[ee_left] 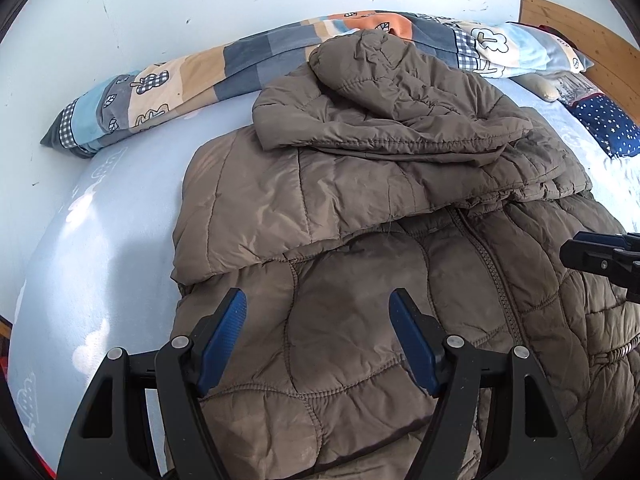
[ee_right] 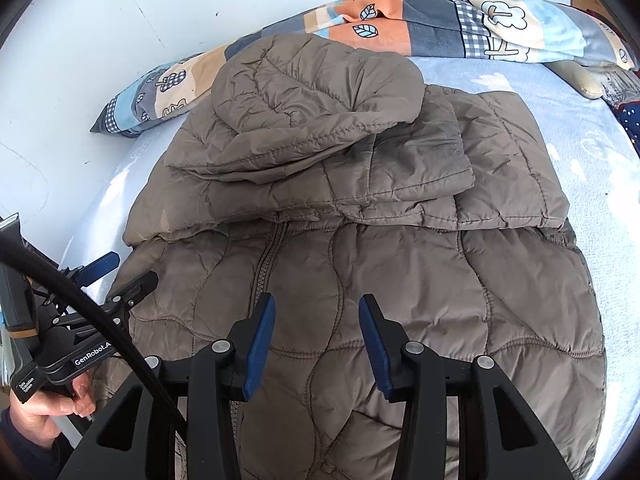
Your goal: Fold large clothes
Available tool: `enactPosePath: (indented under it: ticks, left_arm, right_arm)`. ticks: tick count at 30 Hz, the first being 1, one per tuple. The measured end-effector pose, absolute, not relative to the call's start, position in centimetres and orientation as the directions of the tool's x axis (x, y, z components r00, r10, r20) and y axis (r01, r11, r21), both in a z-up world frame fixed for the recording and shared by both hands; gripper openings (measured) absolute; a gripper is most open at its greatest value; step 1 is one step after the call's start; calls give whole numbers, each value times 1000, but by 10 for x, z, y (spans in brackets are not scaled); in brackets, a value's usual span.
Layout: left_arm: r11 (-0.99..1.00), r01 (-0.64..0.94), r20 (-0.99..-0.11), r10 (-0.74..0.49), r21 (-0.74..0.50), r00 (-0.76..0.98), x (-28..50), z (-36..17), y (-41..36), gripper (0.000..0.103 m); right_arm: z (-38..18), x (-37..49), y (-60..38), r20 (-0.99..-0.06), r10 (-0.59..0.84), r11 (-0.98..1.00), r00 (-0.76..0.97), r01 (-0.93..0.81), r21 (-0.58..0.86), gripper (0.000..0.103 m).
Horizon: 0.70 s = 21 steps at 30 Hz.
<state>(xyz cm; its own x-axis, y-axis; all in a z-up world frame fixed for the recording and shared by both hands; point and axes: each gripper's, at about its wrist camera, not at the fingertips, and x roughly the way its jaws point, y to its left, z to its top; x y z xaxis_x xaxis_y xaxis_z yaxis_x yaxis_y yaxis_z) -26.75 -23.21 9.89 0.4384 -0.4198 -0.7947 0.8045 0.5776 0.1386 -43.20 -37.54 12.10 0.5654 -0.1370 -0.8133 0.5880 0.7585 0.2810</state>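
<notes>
Blue-padded left tongs (ee_left: 318, 300) and right tongs (ee_right: 317, 306) hover open and empty over the near hem of a brown quilted jacket (ee_left: 360, 280) spread mid-bed (ee_left: 100, 240). Sleeves and hood (ee_right: 312, 80) already lie folded across its chest; judging by this, the final bottom-to-top fold remains.

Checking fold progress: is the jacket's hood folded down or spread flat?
Folded down: the hood lies over the jacket, atop its folded-in sleeves.
</notes>
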Motion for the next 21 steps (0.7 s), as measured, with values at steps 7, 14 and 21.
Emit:
enactPosePath:
  ticks: [7,14,21]
  left_arm:
    - [565,811,-793,-418,155,443,-271,98,-234,73]
    - [549,821,-842,-360,157,402,-269,83,-239,73]
    - [593,802,-863,-364,74,349,-260,83,-228,73]
  right_arm:
    - [119,-429,-373,-819,-127,766,559,580,278,48]
    - [110,-425,-373,-855,-112,762,506,596,253,52]
    - [118,-438,-360,-854,-141,788,500,579,209,54]
